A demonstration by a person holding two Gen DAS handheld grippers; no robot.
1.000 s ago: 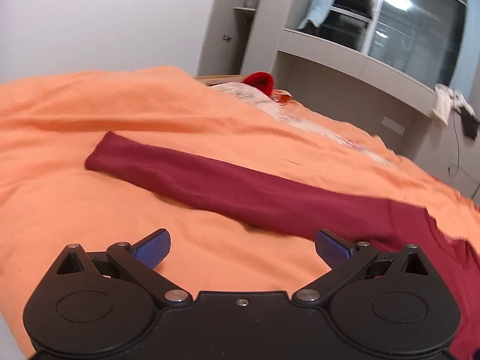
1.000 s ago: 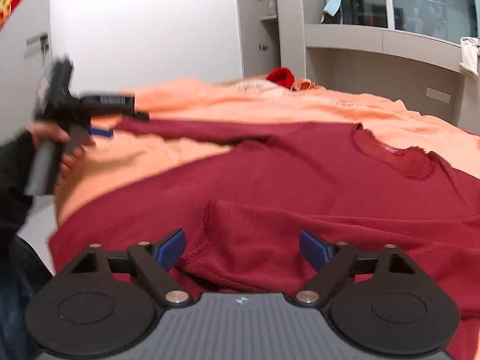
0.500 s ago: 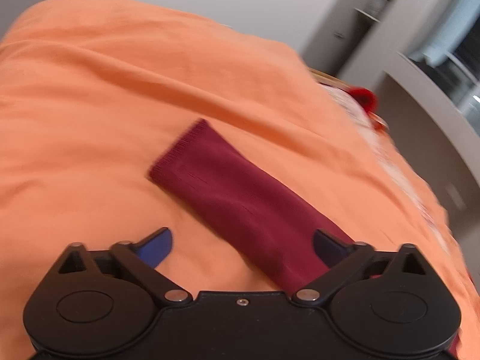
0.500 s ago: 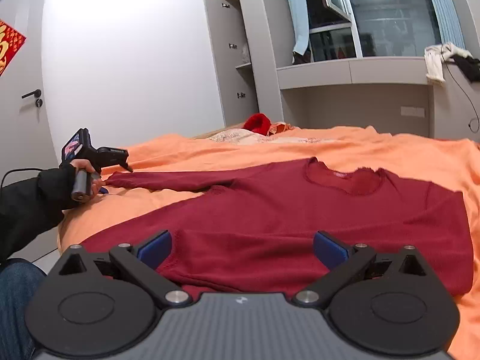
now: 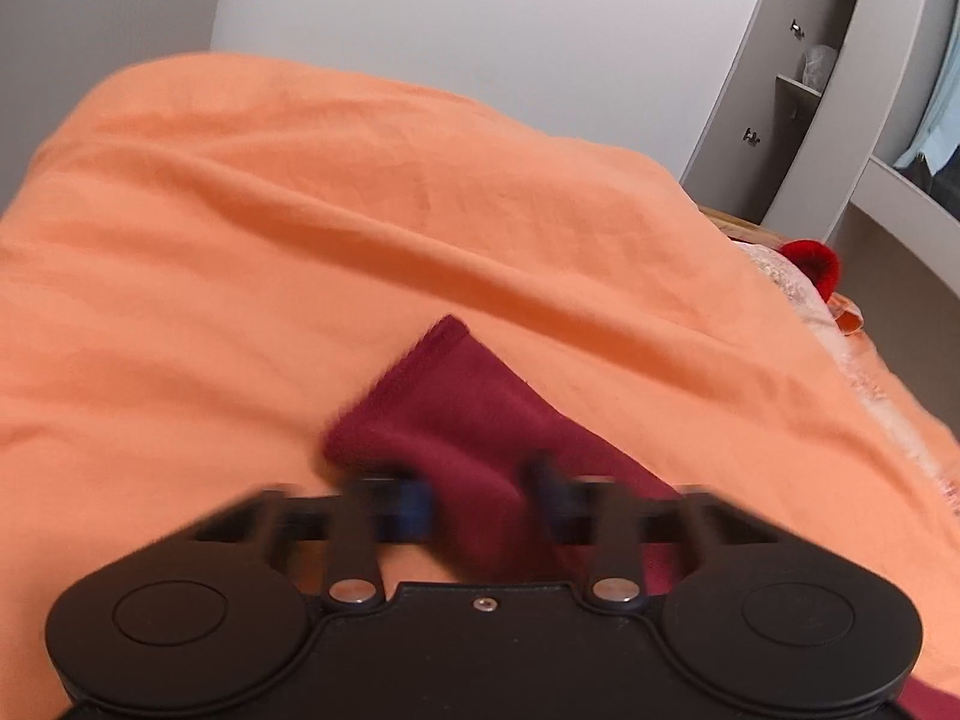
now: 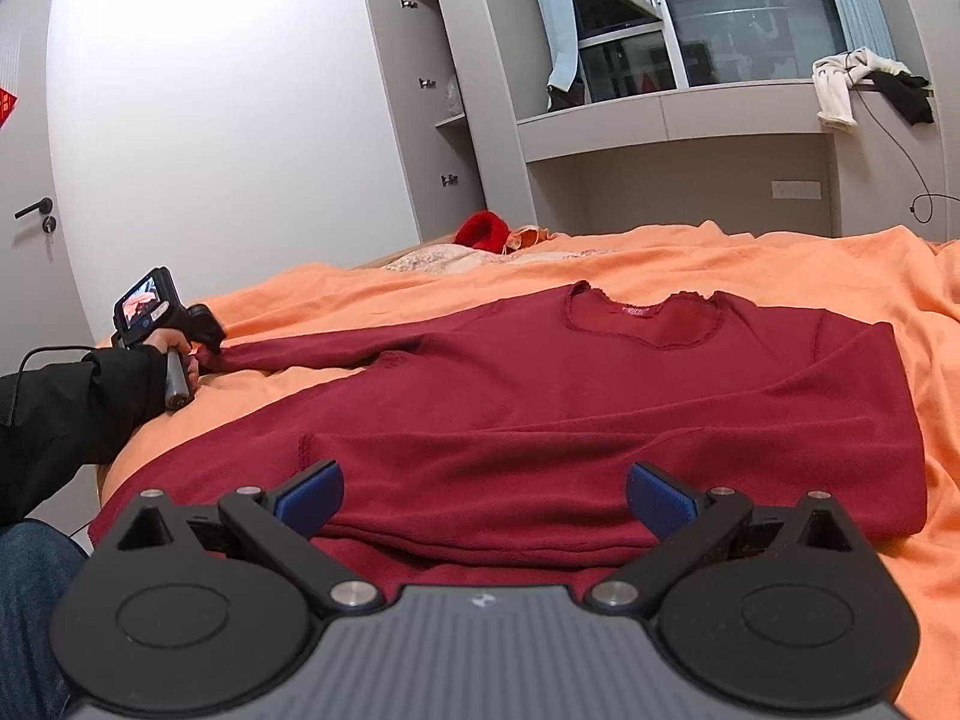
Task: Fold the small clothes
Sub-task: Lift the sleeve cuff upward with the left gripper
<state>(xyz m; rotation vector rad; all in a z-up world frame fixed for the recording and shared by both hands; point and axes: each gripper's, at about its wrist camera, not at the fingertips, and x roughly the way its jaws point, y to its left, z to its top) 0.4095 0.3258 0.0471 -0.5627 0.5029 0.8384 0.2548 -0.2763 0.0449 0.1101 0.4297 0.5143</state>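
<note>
A dark red long-sleeved top [image 6: 600, 384] lies flat on the orange bedspread [image 6: 780, 264], neck towards the window, one sleeve folded across its body. Its other sleeve [image 6: 288, 354] stretches out to the left. In the left wrist view the sleeve's cuff end [image 5: 456, 420] lies bunched between the blurred fingers of my left gripper [image 5: 480, 498], which are closed in on it. That gripper also shows in the right wrist view [image 6: 207, 330] at the sleeve end. My right gripper [image 6: 483, 495] is open and empty above the top's hem.
A red cloth item [image 6: 483, 231] and a pale patterned pillow [image 6: 444, 258] lie at the head of the bed. Grey wardrobe and shelf unit [image 6: 432, 120] stand behind. The person's dark-sleeved arm [image 6: 72, 414] reaches over the bed's left edge.
My left gripper moved along the sleeve to its cuff and closed from wide open onto it. My right gripper drew back and rose, staying open.
</note>
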